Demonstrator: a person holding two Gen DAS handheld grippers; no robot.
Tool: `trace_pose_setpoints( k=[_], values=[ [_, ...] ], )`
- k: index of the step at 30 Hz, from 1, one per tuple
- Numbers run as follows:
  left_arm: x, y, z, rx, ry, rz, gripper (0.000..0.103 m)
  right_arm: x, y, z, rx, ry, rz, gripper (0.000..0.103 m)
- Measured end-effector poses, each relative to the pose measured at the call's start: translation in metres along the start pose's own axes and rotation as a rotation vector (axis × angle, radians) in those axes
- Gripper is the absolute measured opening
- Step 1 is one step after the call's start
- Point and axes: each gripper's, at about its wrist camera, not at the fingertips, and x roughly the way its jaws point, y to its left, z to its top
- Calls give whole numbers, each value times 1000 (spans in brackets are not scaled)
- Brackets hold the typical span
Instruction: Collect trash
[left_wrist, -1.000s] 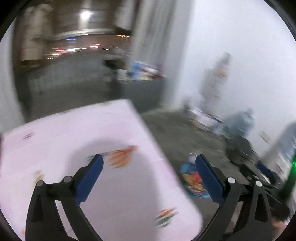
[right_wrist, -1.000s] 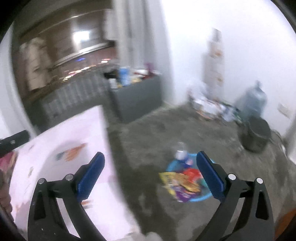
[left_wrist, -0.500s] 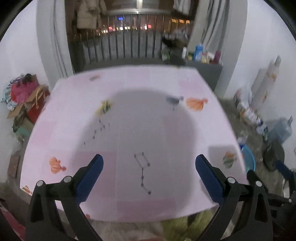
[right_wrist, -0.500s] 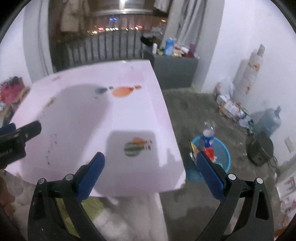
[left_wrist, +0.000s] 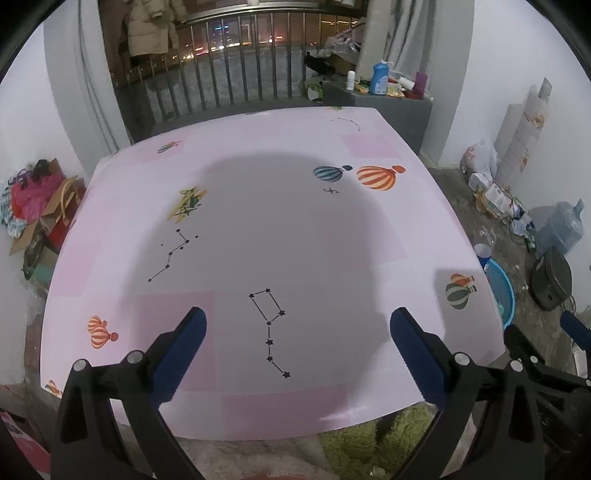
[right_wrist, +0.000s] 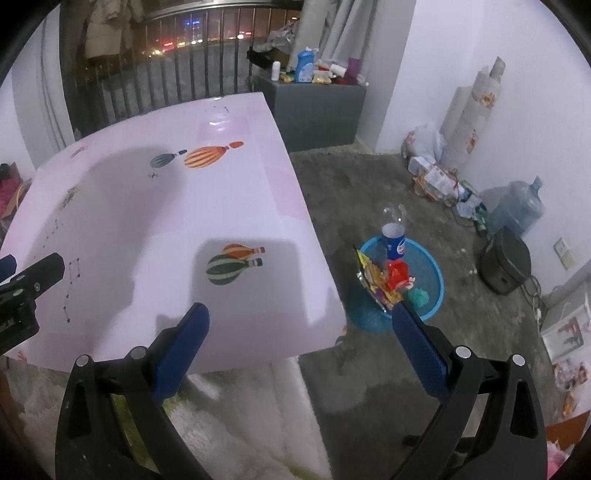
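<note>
Counter (left_wrist: 258, 229) fills the centre of the left wrist view: a pink printed sheet with hot-air balloons and dotted star patterns, and a broad grey shadow across its middle. Left tool (left_wrist: 295, 339) sits at the lower edge of that frame, its blue-padded fingers (left_wrist: 184, 343) spread wide with nothing between them, held over the near part of the counter.

Right tool (right_wrist: 299, 332) occupies the bottom of the right wrist view, likewise spread wide and carrying nothing. Its left finger lies over the counter's near right corner; its right finger lies over the floor (right_wrist: 369, 192).

Blue basin (right_wrist: 432, 277) stands on the grey floor, right of centre in the right wrist view, just beside the counter's edge. Trash is inside it: a clear plastic bottle (right_wrist: 393, 240) with a blue label, standing upright at the far side; a yellow and purple snack wrapper (right_wrist: 373, 280) leaning over the near left rim; a red wrapper (right_wrist: 397, 273) in the middle; a small teal crumpled piece (right_wrist: 419, 295) to the right. In the left wrist view only a sliver of the basin (left_wrist: 504, 291) shows at the right edge, behind the counter.

Large water jug (right_wrist: 517, 206) and a dark round container (right_wrist: 504, 266) stand against the wall at the right.
</note>
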Motion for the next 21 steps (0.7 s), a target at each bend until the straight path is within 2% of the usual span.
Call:
trace_pose_setpoints(
  k=[21],
  values=[
    [-1,-12,1,51,1,15,98,1,-9,1,32,-9,-8,95]
  ],
)
